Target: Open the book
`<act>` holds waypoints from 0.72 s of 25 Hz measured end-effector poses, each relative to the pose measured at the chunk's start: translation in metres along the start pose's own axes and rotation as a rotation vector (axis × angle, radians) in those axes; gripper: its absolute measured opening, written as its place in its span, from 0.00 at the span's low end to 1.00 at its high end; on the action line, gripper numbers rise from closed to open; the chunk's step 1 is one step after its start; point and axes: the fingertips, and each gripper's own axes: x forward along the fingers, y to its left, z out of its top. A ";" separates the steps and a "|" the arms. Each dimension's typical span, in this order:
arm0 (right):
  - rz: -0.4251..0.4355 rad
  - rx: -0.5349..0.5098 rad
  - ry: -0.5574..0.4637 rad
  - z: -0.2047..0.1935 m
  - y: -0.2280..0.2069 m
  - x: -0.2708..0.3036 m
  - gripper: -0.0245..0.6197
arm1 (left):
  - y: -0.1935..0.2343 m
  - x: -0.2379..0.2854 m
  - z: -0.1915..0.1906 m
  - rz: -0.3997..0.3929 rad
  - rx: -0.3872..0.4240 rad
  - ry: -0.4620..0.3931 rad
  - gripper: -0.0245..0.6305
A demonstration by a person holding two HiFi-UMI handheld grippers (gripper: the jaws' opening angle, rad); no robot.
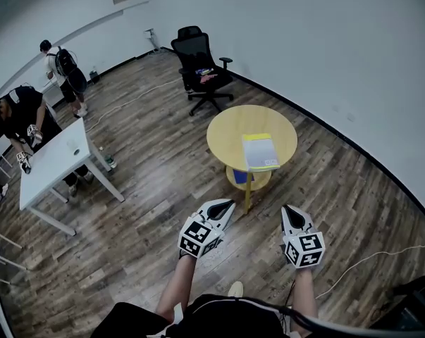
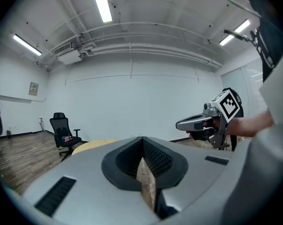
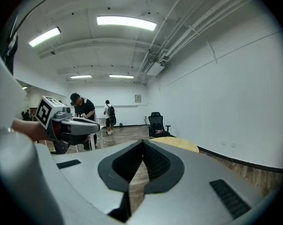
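My left gripper [image 1: 227,204] has its jaws pressed together with nothing between them, and my right gripper [image 1: 288,210] is the same. Both point toward the round yellow surface [image 1: 226,129] from above the wooden floor [image 1: 156,189], apart from it. The book [image 1: 260,152] lies closed on that surface, at the edge nearest me.

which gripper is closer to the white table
Left. The left gripper hangs over the floor to the white table's right in the head view; the right gripper is farther out, beyond the left one.
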 end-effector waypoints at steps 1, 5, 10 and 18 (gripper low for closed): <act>0.002 -0.001 -0.004 0.002 -0.005 0.004 0.05 | 0.003 0.006 0.001 0.004 0.000 0.000 0.04; 0.012 -0.005 -0.010 0.007 -0.021 0.021 0.05 | 0.017 0.025 0.006 0.019 0.000 0.002 0.04; 0.025 -0.005 -0.019 0.012 -0.036 0.043 0.05 | 0.032 0.041 0.007 0.033 0.013 0.005 0.04; 0.030 -0.010 -0.025 0.019 -0.055 0.078 0.05 | 0.064 0.068 0.007 0.048 0.011 0.003 0.04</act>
